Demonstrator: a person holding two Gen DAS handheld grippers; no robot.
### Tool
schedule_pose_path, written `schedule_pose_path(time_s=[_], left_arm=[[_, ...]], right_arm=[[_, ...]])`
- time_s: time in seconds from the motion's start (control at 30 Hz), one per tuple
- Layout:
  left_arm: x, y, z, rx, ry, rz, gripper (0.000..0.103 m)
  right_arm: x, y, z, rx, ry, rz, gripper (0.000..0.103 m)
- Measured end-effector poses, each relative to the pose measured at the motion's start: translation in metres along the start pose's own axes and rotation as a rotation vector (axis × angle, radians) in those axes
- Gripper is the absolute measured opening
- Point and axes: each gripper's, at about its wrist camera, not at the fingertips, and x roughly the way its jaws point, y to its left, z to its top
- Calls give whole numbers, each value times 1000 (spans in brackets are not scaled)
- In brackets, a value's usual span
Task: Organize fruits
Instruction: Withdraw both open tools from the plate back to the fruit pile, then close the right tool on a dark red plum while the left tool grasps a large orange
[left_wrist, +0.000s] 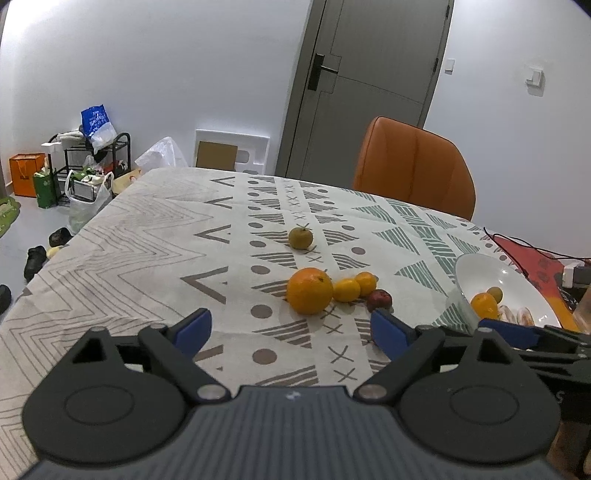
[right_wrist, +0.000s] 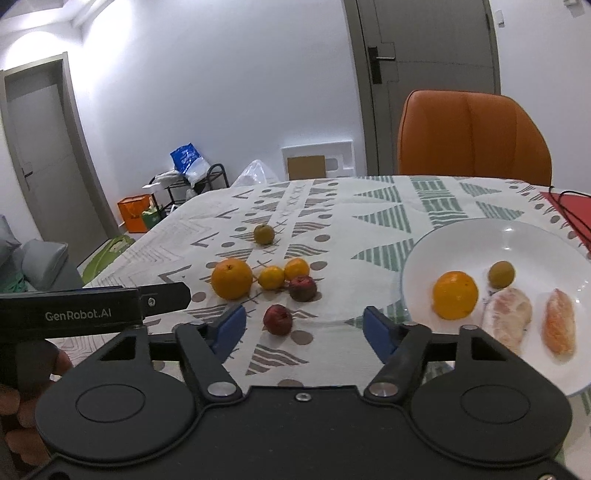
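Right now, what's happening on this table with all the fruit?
A person is sorting fruit with a handheld gripper in each hand. Both the left gripper and the right gripper are open and empty. The white plate already holds an orange, a small greenish fruit and two peeled pieces. Six fruits remain on the tablecloth, including the big orange and a dark red fruit nearest the right gripper.

Both grippers (left_wrist: 291, 330) (right_wrist: 304, 328) (empty) agape
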Motion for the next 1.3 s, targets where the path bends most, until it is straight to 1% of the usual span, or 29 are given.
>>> schedule_pose_path(time_s=[0.1,0.13,0.33,0.4,0.57,0.7,0.73,0.8,0.83,0.87,0.97,1.07,1.3], left_arm=[[4,3,2,-4,8,-1,84],[6,4,2,-8,11,-2,81],[14,7,5,-12,23,-9,74],[17,8,5,-16,28,-12,73],[26,14,6,-26,47,-4,71],[34,16,7,-26,62,-2,71],[35,16,7,-26,64,-4,71],[38,17,8,-26,66,-5,71],[40,17,9,-26,67,-5,71],[42,16,9,-25,69,-5,71],[45,15,11,-18,73,-4,71],[48,13,13,-12,66,-13,71],[57,1,16,0,68,-38,71]], right_arm=[[7,2,1,1,15,8,59],[10,3,2,2,22,10,58],[25,7,4,0,60,35,50],[30,8,5,-2,71,40,48],[41,13,5,-7,88,53,47],[50,12,4,-2,112,61,43],[53,12,3,-1,118,64,40],[58,12,1,-3,128,70,29],[60,12,0,-7,119,65,27],[60,12,0,-10,112,59,22],[62,7,3,15,105,65,22],[58,1,4,28,83,46,22],[53,-11,6,56,64,27,22]])
